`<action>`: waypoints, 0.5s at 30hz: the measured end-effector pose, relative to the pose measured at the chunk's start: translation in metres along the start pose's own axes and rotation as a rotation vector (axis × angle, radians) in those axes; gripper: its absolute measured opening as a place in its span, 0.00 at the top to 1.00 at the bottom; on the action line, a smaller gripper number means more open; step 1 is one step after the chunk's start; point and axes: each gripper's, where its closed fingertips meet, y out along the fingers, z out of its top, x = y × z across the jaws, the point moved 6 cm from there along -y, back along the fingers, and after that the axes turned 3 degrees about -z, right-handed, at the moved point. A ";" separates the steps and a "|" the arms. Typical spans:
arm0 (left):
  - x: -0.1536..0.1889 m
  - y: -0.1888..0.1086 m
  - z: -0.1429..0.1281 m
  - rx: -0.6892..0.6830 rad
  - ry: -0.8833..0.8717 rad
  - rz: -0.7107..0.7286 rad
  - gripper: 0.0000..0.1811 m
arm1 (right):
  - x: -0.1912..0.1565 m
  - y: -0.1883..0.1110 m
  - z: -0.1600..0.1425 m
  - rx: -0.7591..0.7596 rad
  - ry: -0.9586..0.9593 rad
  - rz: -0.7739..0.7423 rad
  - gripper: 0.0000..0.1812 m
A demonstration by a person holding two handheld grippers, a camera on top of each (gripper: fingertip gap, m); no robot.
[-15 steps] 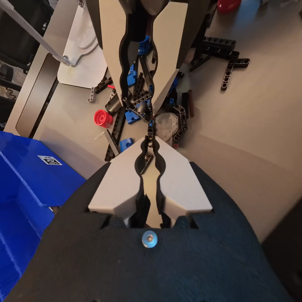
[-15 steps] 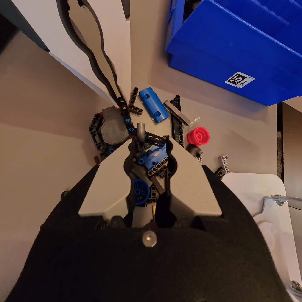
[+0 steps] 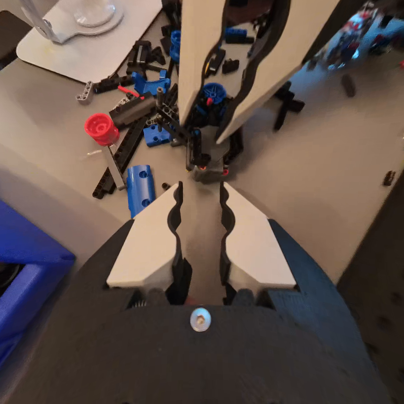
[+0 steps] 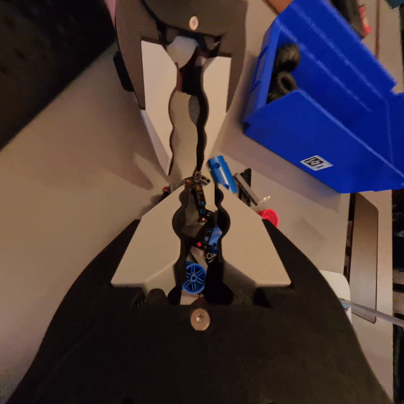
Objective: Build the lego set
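Observation:
A part-built Lego assembly (image 3: 207, 172) of black beams around a grey motor block is held tilted above the table. My right gripper (image 3: 200, 132) comes in from the top of the left wrist view and is shut on it. In the right wrist view the assembly (image 4: 191, 218) sits between the right gripper's (image 4: 197, 187) fingers, with a blue wheel (image 4: 193, 279) farther back. My left gripper (image 3: 200, 185) is open and empty, just short of the assembly's grey end. It also shows in the right wrist view (image 4: 185, 172), facing the right one.
Loose parts lie left of the assembly: a red wheel hub (image 3: 101, 129), a blue curved panel (image 3: 140, 190), long black beams (image 3: 122, 157). A blue bin (image 3: 28, 262) stands at the left, a white stand base (image 3: 87, 43) behind. The table edge (image 3: 360, 229) runs close on the right.
My left gripper has opened, let go of the black beam and drawn back. The right gripper has tilted the assembly up.

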 end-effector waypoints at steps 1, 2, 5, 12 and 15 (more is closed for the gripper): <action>0.001 0.003 0.000 -0.005 0.012 -0.003 0.84 | -0.003 0.008 -0.003 -0.026 -0.010 0.004 0.88; 0.002 0.006 0.000 -0.005 0.016 -0.007 0.85 | -0.005 0.014 -0.007 -0.048 -0.011 -0.001 0.91; 0.001 0.013 0.002 0.001 0.035 -0.001 0.91 | -0.004 0.020 -0.010 -0.054 0.012 -0.015 0.95; 0.001 0.022 0.000 0.031 0.042 -0.007 0.96 | -0.005 0.020 -0.013 -0.082 -0.018 -0.007 0.96; 0.001 0.025 0.001 0.029 0.057 0.007 0.96 | -0.006 0.020 -0.013 -0.137 -0.069 -0.013 0.96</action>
